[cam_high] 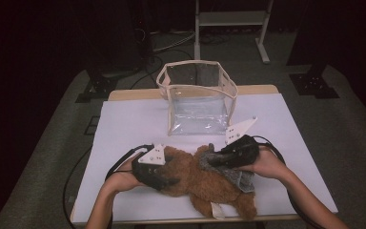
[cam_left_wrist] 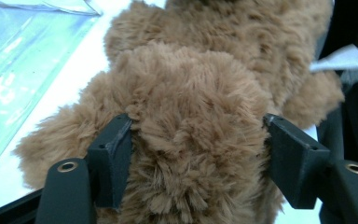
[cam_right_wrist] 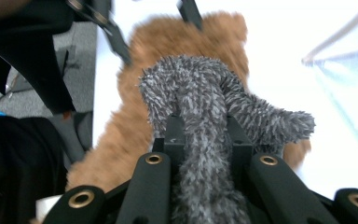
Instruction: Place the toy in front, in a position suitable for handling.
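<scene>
Brown plush toy lying on the white table, near the clear bag. Soft, light, squashy: best pinched deep into a limb. Left gripper clamped on fur; right gripper clamped on its grey scarf.

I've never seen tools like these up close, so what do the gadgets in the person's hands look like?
Each hand holds a chunky black gripper: the left gripper and right gripper both carry a pale grey three-cornered plate with small dots on top. Black cables loop back from each across the table. Up close, the jaws are matt black with brass-ringed holes. The forearms are bare; no sleeves show.
</scene>
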`<state>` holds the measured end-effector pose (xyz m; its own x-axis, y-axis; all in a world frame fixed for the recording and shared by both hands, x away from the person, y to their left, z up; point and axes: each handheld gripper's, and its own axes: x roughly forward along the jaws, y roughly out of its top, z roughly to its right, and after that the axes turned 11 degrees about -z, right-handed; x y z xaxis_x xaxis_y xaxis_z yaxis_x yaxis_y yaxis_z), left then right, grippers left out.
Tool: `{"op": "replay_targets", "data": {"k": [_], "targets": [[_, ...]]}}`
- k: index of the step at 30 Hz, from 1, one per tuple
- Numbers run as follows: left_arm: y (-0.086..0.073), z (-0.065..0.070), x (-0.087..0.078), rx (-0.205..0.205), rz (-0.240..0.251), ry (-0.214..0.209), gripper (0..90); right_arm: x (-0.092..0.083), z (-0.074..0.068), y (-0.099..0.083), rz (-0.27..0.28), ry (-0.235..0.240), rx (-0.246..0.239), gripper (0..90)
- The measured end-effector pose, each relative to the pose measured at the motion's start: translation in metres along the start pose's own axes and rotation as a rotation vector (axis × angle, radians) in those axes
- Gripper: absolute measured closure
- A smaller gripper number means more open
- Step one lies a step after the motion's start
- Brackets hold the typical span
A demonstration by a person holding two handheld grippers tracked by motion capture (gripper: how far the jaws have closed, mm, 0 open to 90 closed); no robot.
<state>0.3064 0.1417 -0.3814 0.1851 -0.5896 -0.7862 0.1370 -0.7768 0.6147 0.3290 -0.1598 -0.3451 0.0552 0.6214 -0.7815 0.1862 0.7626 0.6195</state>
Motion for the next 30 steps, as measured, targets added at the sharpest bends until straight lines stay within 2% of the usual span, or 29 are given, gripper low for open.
{"op": "replay_targets", "data": {"k": [4, 7, 8, 12, 16, 18, 20, 22, 24, 25, 30], "targets": [[0.004, -0.006, 0.003, -0.028, 0.011, 0.021, 30.9, 0.000, -0.014, 0.012, 0.008, 0.031, -0.042, 75.3], [0.007, -0.010, 0.006, -0.068, 0.033, 0.042, 30.7, 0.009, -0.023, 0.017, -0.019, 0.040, -0.068, 75.3], [0.008, -0.011, 0.007, -0.070, 0.035, 0.045, 30.6, 0.011, -0.024, 0.017, -0.035, 0.032, -0.075, 75.3], [0.008, -0.011, 0.001, -0.071, 0.047, 0.044, 28.0, 0.014, -0.017, 0.010, -0.077, -0.011, -0.065, 75.9], [0.005, -0.008, -0.008, -0.062, 0.057, 0.046, 26.8, 0.012, -0.003, -0.001, -0.071, -0.007, -0.021, 76.2], [0.001, -0.007, -0.011, -0.062, 0.044, 0.052, 27.0, 0.011, 0.003, -0.005, -0.057, -0.005, -0.005, 76.3], [-0.002, -0.005, -0.009, -0.055, 0.029, 0.049, 27.4, 0.011, 0.007, -0.006, -0.056, -0.004, 0.013, 76.3], [-0.003, -0.003, -0.003, -0.056, 0.036, 0.044, 31.8, 0.011, 0.010, -0.003, -0.068, -0.014, 0.001, 76.3], [-0.003, -0.003, 0.001, -0.065, 0.049, 0.032, 34.3, 0.011, 0.009, 0.006, -0.081, -0.033, -0.013, 76.3], [-0.002, -0.002, 0.002, -0.066, 0.054, 0.026, 34.8, 0.010, 0.006, 0.011, -0.067, -0.036, -0.016, 76.2], [0.001, 0.002, 0.002, -0.051, 0.029, 0.030, 34.7, 0.010, -0.009, 0.027, -0.028, -0.003, -0.065, 76.2]]}}
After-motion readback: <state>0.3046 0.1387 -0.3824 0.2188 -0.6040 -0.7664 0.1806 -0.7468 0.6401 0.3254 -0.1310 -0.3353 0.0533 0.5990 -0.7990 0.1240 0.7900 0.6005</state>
